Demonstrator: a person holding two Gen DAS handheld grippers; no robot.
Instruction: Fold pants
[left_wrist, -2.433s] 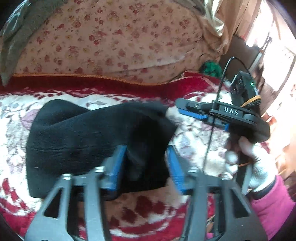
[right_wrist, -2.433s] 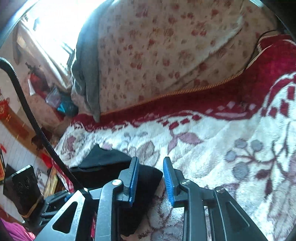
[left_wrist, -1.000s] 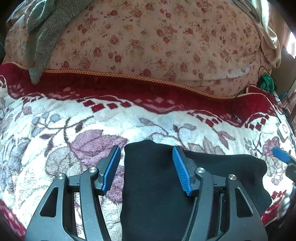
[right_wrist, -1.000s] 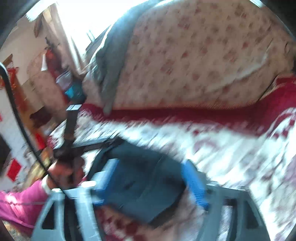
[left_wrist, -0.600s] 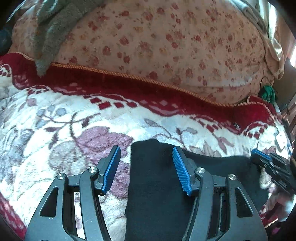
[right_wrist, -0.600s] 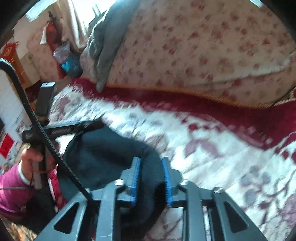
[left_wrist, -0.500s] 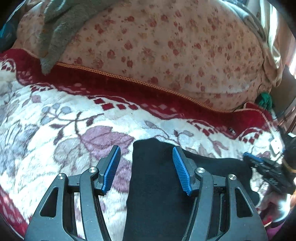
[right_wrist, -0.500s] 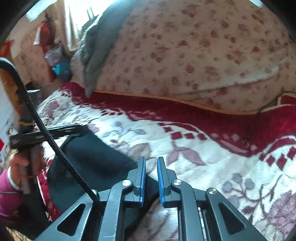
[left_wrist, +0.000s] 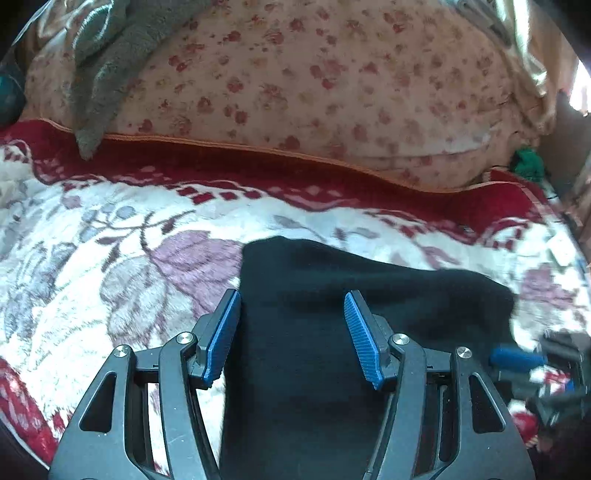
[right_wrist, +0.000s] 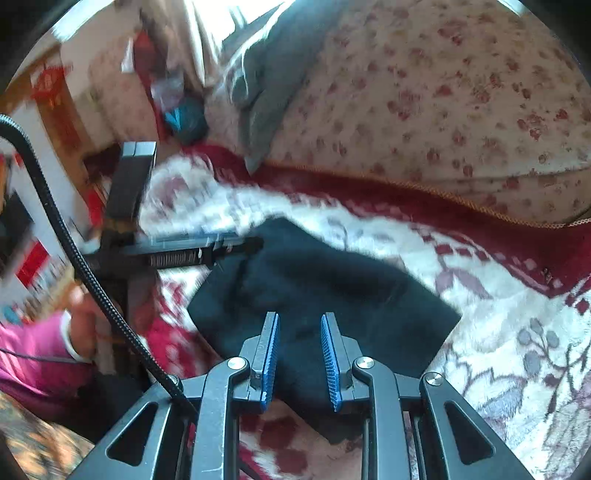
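Folded black pants (left_wrist: 332, 295) lie flat on a red-and-white floral blanket (left_wrist: 110, 258). My left gripper (left_wrist: 291, 332) hangs open over their left end, blue pads wide apart and off the cloth. My right gripper (right_wrist: 300, 354) hovers over the near edge of the pants (right_wrist: 332, 288). Its jaws are opening, with a narrow gap and no cloth pinched between the pads. The right gripper (left_wrist: 517, 360) is a blur at the pants' right end in the left wrist view. A hand in a pink sleeve (right_wrist: 33, 350) holds the left gripper (right_wrist: 255, 243).
A large quilt with small red flowers (left_wrist: 295, 92) rises behind the blanket, with a grey towel (left_wrist: 110, 66) draped over its left end. A green object (left_wrist: 528, 166) lies at the far right. Beside the bed's left edge stands cluttered furniture (right_wrist: 55, 110).
The right gripper went from wide open to shut on a fold of the pants, and now its pads have parted a little and are off the cloth. The left gripper stayed open and shifted slightly.
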